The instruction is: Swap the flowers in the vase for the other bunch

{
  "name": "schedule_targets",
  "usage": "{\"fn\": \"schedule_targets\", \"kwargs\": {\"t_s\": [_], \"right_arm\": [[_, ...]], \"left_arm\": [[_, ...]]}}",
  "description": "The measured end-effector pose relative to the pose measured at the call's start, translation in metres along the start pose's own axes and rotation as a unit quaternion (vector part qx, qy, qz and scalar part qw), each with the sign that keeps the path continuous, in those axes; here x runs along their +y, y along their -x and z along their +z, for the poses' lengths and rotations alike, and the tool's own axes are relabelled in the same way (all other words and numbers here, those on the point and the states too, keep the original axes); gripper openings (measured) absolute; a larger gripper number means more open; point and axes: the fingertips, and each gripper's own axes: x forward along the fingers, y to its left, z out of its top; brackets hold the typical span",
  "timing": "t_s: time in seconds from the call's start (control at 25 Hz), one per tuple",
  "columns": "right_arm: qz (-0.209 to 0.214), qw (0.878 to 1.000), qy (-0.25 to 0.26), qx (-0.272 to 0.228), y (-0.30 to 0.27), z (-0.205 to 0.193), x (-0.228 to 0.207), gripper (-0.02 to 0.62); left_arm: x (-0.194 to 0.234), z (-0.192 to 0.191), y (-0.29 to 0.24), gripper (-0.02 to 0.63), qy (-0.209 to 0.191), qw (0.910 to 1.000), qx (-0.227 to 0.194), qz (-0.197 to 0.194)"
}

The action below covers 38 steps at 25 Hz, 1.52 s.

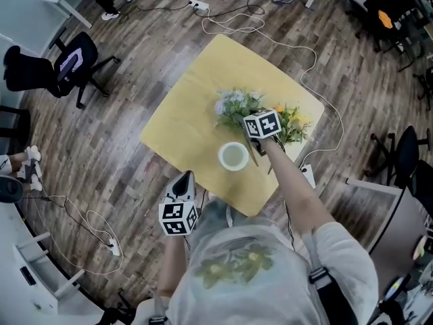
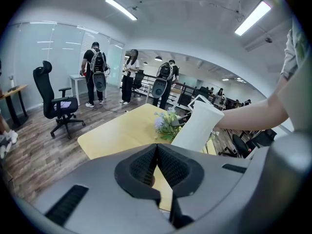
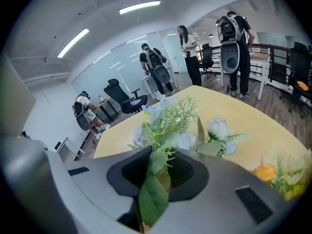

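A white vase [image 1: 233, 156] stands near the front of the yellow table [image 1: 183, 114], and nothing shows in its mouth. Just behind it is a blue-and-white bunch [image 1: 233, 105]. My right gripper [image 3: 158, 167] is shut on this bunch's green stems [image 3: 155, 199], with the blooms [image 3: 161, 116] sticking out past the jaws. Whether the blooms rest on the table I cannot tell. A yellow bunch [image 1: 295, 124] lies to its right on the table. My left gripper [image 1: 184, 179] hangs off the table's near edge, shut and empty, pointing at the vase [image 2: 197, 126].
A black office chair [image 1: 71, 66] stands left of the table. White cables [image 1: 270, 36] and a power strip [image 1: 198, 7] lie on the wood floor behind it. Several people with backpacks [image 2: 97, 74] stand farther off. Dark chairs [image 1: 406, 158] are at the right.
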Motion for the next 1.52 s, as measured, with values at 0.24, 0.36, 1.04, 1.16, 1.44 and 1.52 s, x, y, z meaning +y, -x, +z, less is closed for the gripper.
{"fn": "schedule_targets", "kwargs": {"t_s": [0.24,0.36,1.04,1.16,1.44,1.52], "right_arm": [[-0.013,0.999,0.005,-0.034,0.022,0.018,0.002,0.152],[-0.027,0.998,0.008,-0.060,0.041,0.025,0.001,0.166],[-0.075,0.976,-0.074,-0.189,0.170,-0.001,-0.019,0.165],[-0.099,0.972,-0.090,-0.192,0.189,-0.020,-0.036,0.166],[-0.148,0.962,-0.125,-0.193,0.216,-0.050,-0.070,0.175],[-0.157,0.959,-0.133,-0.193,0.221,-0.056,-0.077,0.183]], "left_arm": [[-0.004,0.005,-0.003,0.017,-0.007,0.9999,-0.002,-0.008],[-0.008,0.009,-0.006,0.017,-0.013,0.9998,-0.004,-0.015],[-0.011,0.047,-0.017,0.017,-0.039,0.9980,-0.030,-0.041],[-0.017,0.051,-0.021,0.017,-0.044,0.9974,-0.033,-0.046],[-0.026,0.057,-0.026,0.017,-0.054,0.9964,-0.031,-0.058],[-0.029,0.056,-0.026,0.017,-0.056,0.9962,-0.029,-0.059]]}}
